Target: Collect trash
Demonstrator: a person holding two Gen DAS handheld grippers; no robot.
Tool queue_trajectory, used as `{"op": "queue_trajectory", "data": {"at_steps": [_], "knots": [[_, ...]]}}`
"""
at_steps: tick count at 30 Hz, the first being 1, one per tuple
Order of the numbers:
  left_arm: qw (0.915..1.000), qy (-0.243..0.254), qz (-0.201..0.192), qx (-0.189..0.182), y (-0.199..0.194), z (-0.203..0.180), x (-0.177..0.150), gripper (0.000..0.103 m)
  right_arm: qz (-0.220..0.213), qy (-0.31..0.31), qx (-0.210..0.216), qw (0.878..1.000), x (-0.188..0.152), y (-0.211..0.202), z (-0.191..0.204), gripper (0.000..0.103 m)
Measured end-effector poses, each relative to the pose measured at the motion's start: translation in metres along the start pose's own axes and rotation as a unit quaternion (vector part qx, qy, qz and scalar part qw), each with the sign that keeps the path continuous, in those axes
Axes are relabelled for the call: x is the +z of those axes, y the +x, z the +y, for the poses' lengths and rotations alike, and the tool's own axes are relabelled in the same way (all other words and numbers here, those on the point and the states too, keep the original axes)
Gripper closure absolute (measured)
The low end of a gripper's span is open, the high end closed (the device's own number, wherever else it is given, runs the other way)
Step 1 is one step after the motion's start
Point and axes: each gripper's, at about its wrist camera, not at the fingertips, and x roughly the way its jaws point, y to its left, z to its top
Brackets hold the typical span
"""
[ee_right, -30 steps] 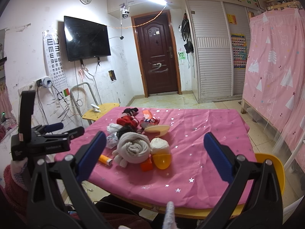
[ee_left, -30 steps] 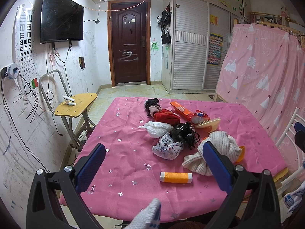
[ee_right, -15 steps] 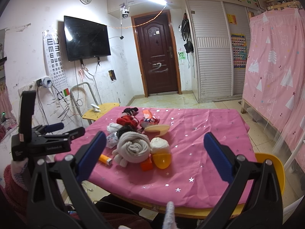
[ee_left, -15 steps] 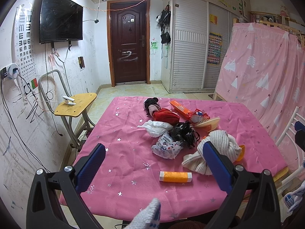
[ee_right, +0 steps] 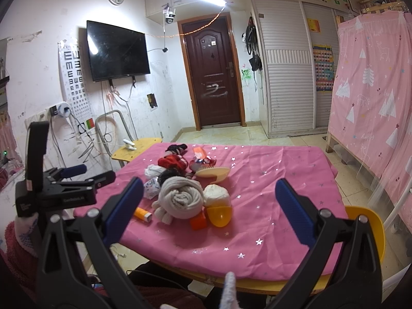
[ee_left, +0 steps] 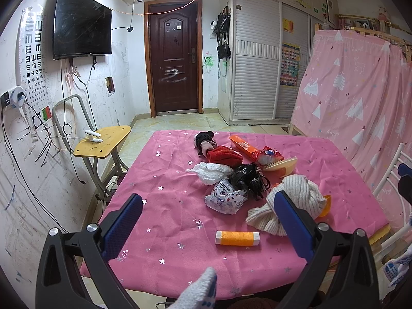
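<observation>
Hovering above pink table [ee_left: 164, 206], left tool [ee_left: 206, 221] wide open, right tool [ee_right: 208, 200] wide open, both empty

Clutter heaped mid-surface [ee_left: 167, 206]. Tube [ee_left: 237, 238] lies nearest the front edge; knit roll [ee_left: 296, 200] right of it, printed bag [ee_left: 225, 199] behind, brush [ee_left: 280, 164] and carton [ee_left: 242, 147] farther back.

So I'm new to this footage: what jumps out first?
The pink tablecloth fills the middle, with a heap of clutter on it: a cream knit roll, a black bag and a hairbrush. An orange tube lies alone nearer the open left gripper.
</observation>
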Motion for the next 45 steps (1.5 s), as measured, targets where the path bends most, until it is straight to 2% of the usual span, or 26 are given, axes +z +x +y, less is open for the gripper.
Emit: {"op": "queue_trajectory", "data": {"at_steps": [8,15,31,32,34,42,45], "knots": [[1.0000,0.002,0.007,-0.003,0.003,-0.004,-0.005,0.009,0.006,0.001,0.002,1.000,-0.003,0.003,0.001,0.004],[0.9983,0.016,0.042,-0.037,0.020,-0.006,-0.016,0.009,0.038,0.003,0.017,0.999,-0.013,0.018,-0.005,0.004],[0.9867,0.067,0.114,-0.095,0.061,-0.020,-0.041,0.010,0.101,-0.038,0.106,0.989,-0.021,0.072,0.027,0.005],[0.9859,0.072,0.118,-0.094,0.065,-0.022,-0.041,0.013,0.104,-0.042,0.108,0.988,-0.020,0.076,0.030,0.005],[0.9843,0.076,0.128,-0.096,0.071,-0.024,-0.041,0.025,0.111,-0.047,0.111,0.987,-0.019,0.084,0.033,0.005],[0.9793,0.091,0.154,-0.095,0.092,-0.030,-0.045,0.036,0.130,-0.057,0.110,0.984,-0.016,0.106,0.036,0.005],[0.9795,0.099,0.150,-0.091,0.091,-0.032,-0.045,0.044,0.138,-0.060,0.113,0.982,-0.017,0.113,0.036,0.005]]}}
